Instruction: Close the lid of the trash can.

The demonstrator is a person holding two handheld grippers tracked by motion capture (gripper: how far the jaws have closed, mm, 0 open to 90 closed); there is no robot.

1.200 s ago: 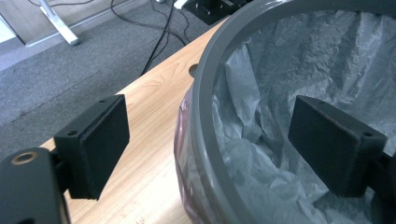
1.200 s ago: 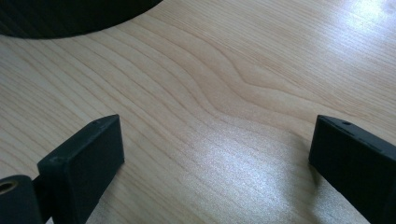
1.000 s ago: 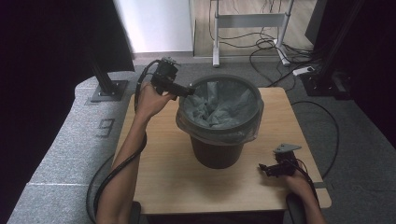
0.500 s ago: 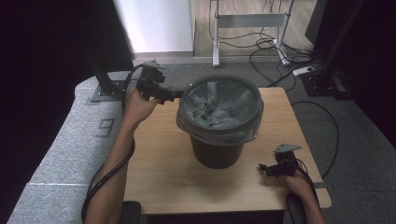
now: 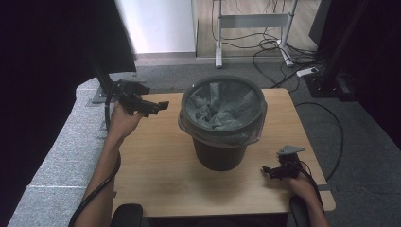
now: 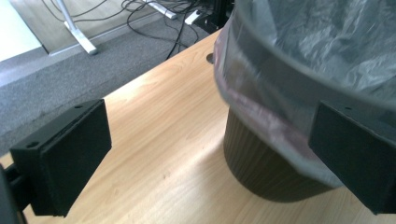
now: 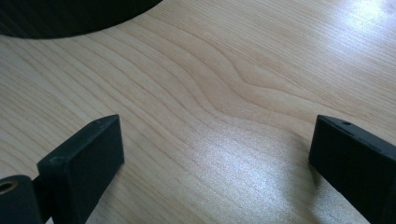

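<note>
Inside the dark bin (image 5: pixel 220 146) on the table (image 5: pixel 156 165) sits a crumpled grey bag (image 5: pixel 222 111); left tongs (image 5: pixel 158 106) beside its rim and right tongs (image 5: pixel 267 171) near its base gape wide, empty.

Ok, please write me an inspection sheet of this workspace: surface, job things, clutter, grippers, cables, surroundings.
Surface: wooden table, light grain, bare around the bin.
Job's things: dark waste bin standing upright at the table's middle; grey plastic liner bag folded over its rim, crumpled inside.
Clutter: nothing seen.
Grippers: left gripper raised beside the bin's rim, jaws open, not touching the bag; right gripper low on the table near its right front corner, jaws open, holding nothing.
Cables: one trailing from each gripper; more cables on the floor behind the table.
Surroundings: grey carpet floor, white desk frame, dark curtains at both sides.
</note>
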